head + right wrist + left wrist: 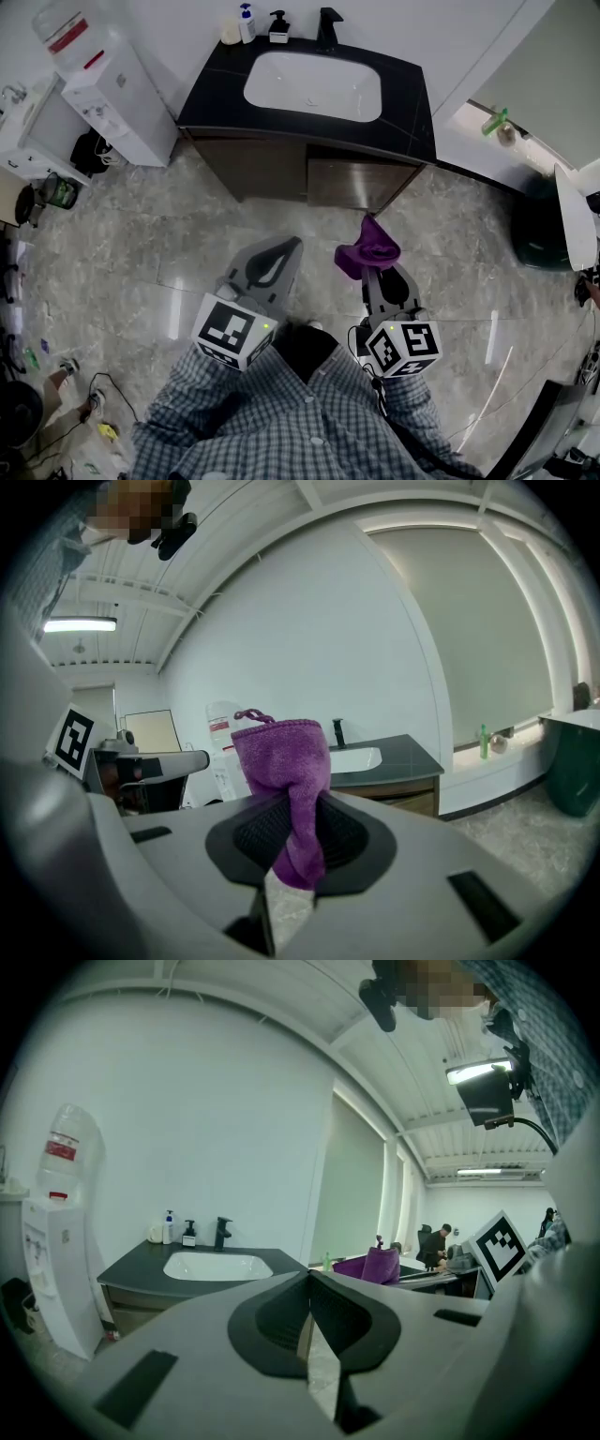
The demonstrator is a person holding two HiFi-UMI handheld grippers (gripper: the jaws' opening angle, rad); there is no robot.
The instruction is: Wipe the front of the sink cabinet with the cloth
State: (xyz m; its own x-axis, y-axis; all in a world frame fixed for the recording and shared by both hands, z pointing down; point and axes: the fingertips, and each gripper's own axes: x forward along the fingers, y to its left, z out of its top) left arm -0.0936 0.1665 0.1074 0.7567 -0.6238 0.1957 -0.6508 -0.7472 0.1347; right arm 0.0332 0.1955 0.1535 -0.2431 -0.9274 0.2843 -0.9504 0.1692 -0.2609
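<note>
The cloth (281,789) is purple and is in the right tool (295,822), whose jaws are closed on its lower part, while the rest stands up above them as a loose bunch. The left tool (309,1283) is closed too, with nothing between its jaws. Both are held over the floor (141,253), well apart from the sink cabinet (272,169), and the cloth does not touch the brown front yet. So I judge that the step in hand is the approach: the grasp is made, the wiping is not begun. The next move probably calls for bringing the right tool forward and low until the soft bunch – not the hard jaws – meets the front, and then for passing it across the panels with light pressure. On the dark tabletop (211,94), at the back edge towards the left corner, stand a pump bottle (246,22) and a soap dispenser (278,27), with the black faucet (328,28) behind the basin (314,84). Their labels are too small to read. The water dispenser (103,84) beside the cabinet carries a bottle with a red label – its writing cannot be read either.
</note>
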